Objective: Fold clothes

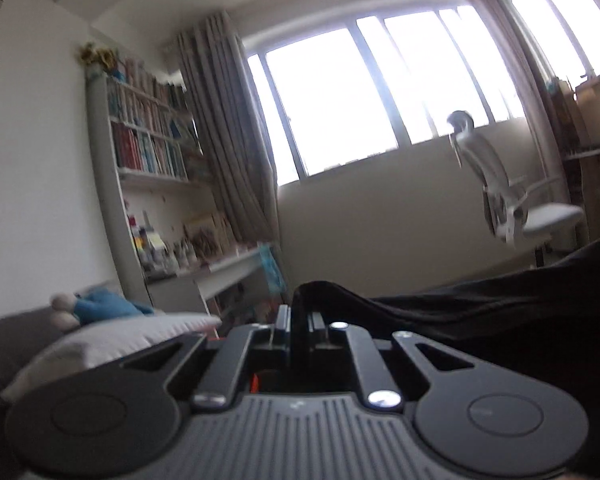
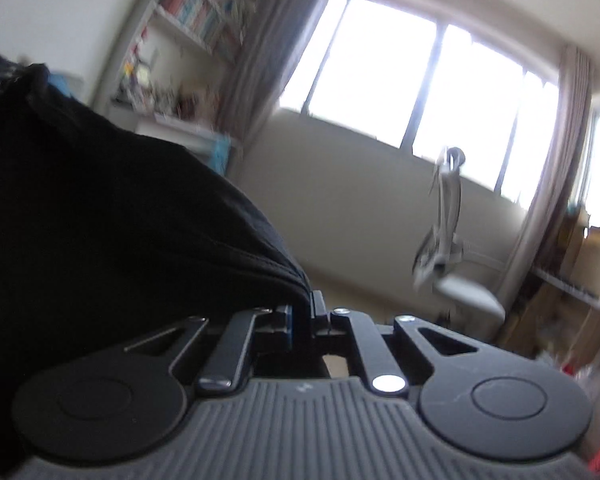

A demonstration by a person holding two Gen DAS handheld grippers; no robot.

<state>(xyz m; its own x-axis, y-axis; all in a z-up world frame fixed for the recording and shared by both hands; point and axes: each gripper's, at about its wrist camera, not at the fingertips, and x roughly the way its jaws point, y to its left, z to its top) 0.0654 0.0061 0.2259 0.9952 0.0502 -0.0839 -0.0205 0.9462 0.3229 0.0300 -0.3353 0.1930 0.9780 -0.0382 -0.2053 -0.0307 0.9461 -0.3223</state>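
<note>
- Left gripper [image 1: 300,320]: fingers drawn together with almost no gap, clamped on an edge of the black garment [image 1: 480,312]. A fold of the cloth rises as a small hump directly above the fingertips.
- From the left grip the garment runs off to the right and toward the lower right of the left wrist view, where it fills the frame edge as a dark mass. Fabric looks stretched and lifted, not lying flat.
- Right gripper [image 2: 302,312]: fingers likewise closed tight, pinching a seamed edge of the same black garment [image 2: 120,208]. The hem comes to a point exactly at the fingertips.
- In the right wrist view the cloth spreads from the grip to the left and upward, covering most of the left half of the frame; its far top corner peaks near the upper left.
- Both cameras point slightly upward across the room; the garment hangs between the two grippers, held in the air. What is under it cannot be seen.
- Background, left wrist view: window [image 1: 340,96] with a grey curtain [image 1: 236,128], bookshelf [image 1: 148,132] on the left wall, white office chair [image 1: 512,196] at right, a pale pillow [image 1: 112,340] and a blue soft toy [image 1: 104,306] at lower left.
- Right wrist view is motion-blurred; fine detail of the shelf and chair cannot be read.
</note>
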